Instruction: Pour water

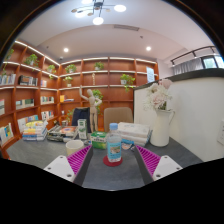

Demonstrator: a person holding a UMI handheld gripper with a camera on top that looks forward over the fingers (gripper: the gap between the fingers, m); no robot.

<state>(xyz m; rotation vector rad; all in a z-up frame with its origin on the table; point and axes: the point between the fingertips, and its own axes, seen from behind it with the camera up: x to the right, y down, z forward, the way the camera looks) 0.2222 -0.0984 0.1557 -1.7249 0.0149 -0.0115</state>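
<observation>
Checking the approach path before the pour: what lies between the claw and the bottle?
Nothing. In the gripper view only bare grey table lies between the open claw and the bottle, which stands just ahead of its fingers.

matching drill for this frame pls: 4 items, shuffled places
Items:
1. water bottle
2. white vase
3. books
4. wall shelves

Places:
A. at the table's far left
B. behind the table
C. between the open fingers of the gripper, a gap at either side
D. beyond the right finger, holding flowers

Pairs: 1-C, 2-D, 3-A, 4-B
</observation>
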